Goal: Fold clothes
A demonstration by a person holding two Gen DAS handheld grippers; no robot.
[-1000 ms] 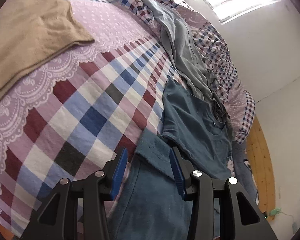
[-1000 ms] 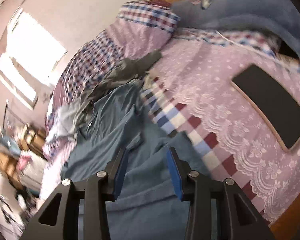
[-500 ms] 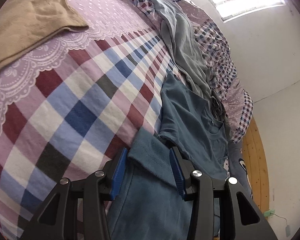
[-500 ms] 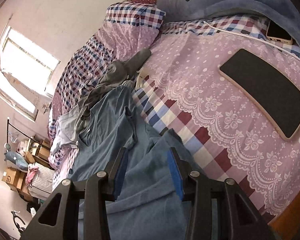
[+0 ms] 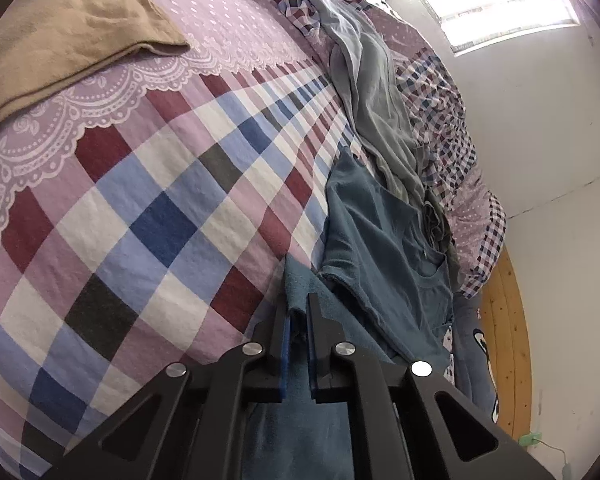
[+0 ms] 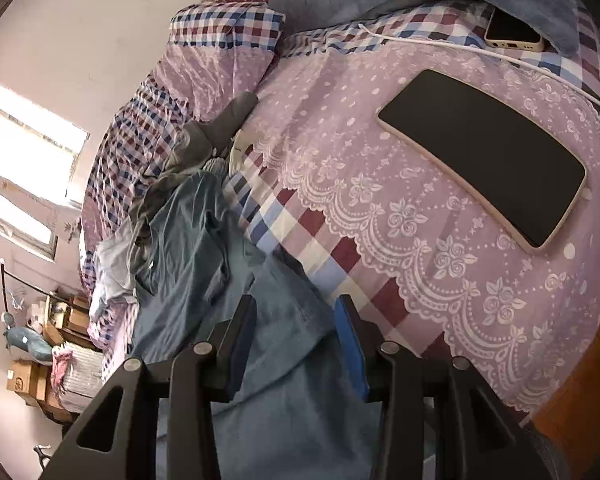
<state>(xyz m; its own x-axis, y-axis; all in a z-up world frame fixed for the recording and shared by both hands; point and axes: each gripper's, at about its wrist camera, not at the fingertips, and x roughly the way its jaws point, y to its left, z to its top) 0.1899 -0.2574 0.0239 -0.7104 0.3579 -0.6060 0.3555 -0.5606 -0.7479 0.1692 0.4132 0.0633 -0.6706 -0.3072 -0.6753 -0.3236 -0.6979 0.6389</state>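
Now our left gripper (image 5: 298,320) has its jaws pinched on a folded edge of the teal cotton T-shirt (image 5: 384,248); our right gripper (image 6: 296,320) stands wide above it on the checked bedspread (image 5: 152,200).

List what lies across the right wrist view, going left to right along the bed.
Window → grey garment → blue shirt → checked bedspread → tablet.
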